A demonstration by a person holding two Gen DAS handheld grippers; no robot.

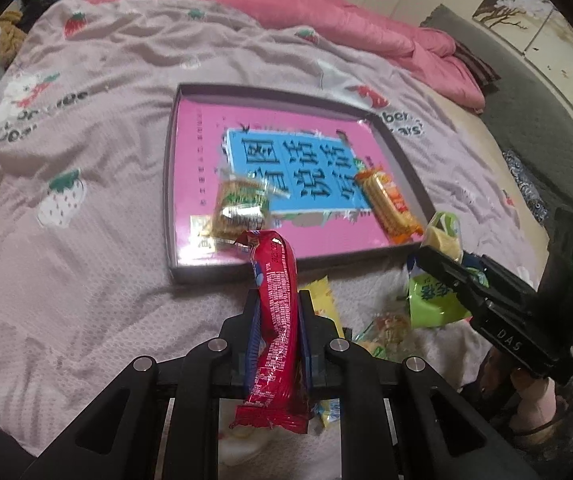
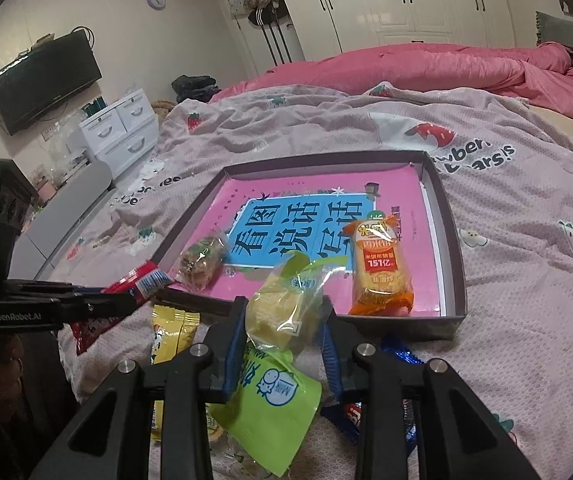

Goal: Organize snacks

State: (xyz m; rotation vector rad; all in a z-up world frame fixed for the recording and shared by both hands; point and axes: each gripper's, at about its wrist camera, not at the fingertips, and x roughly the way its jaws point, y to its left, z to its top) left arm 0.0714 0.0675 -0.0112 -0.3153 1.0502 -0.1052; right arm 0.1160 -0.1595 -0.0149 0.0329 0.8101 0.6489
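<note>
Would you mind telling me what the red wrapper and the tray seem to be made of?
Red wrapper: looks like thin glossy plastic film, since it crinkles, shines and has crimped ends. Tray: probably cardboard, with thin, straight matte walls and folded corners.

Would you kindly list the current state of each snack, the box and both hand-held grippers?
Left hand-held gripper: shut on the red snack pack.
Red snack pack: held, lifted.
Right hand-held gripper: shut on the green-and-clear snack pack.
Green-and-clear snack pack: held.
Box: open, on the bed.
Orange cracker pack: lying in the box.
Brown snack pack: lying in the box.
Yellow pack: on the bed, outside the box.
</note>
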